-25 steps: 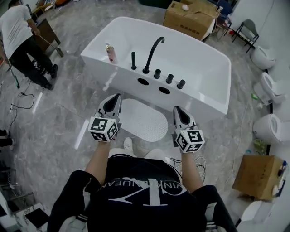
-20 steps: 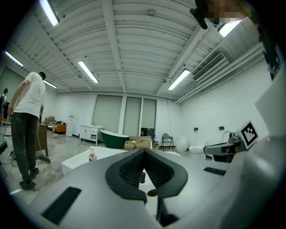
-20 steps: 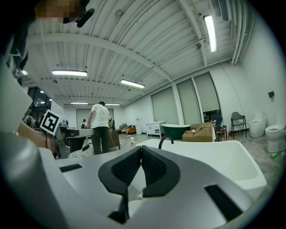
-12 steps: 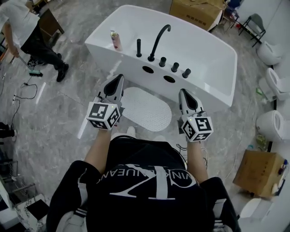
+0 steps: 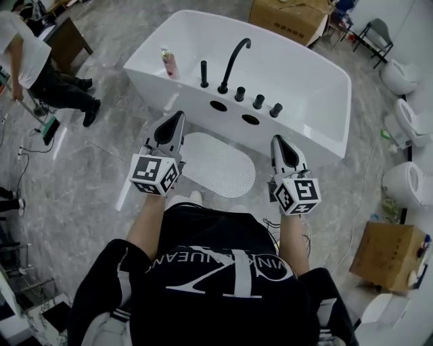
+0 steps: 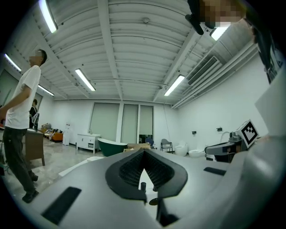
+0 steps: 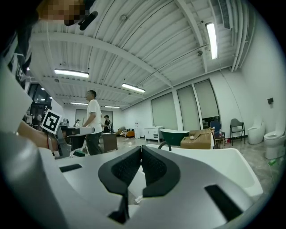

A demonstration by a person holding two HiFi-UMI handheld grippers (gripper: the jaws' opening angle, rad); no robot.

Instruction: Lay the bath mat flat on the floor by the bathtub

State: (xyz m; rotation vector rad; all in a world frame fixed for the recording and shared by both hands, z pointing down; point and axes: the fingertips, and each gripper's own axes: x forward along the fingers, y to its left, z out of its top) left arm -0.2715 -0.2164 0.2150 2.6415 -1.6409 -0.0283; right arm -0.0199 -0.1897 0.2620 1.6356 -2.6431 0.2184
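The white oval bath mat (image 5: pixel 220 165) lies flat on the grey marble floor, right against the near side of the white bathtub (image 5: pixel 314 132). I stand at its near edge. My left gripper (image 5: pixel 177 116) hovers above the mat's left end, shut and empty. My right gripper (image 5: pixel 276 140) hangs over the floor just past the mat's right end, also shut with nothing in it. In the left gripper view the jaws (image 6: pixel 144 152) meet at their tips; in the right gripper view the jaws (image 7: pixel 140 148) are pressed together. Both cameras look out across the room.
A black faucet (image 5: pixel 233 64) and knobs stand on the tub's near rim, with a pink bottle (image 5: pixel 166 63). A person (image 5: pixel 27 61) works at the far left. Cardboard boxes (image 5: pixel 287 20) (image 5: pixel 389 257) and toilets (image 5: pixel 406 182) line the back and right. Cables lie on the left floor.
Both grippers have lifted slightly and the right one has drifted outward to the right. The mat stays flat. The person at the left has bent over and shifted left.
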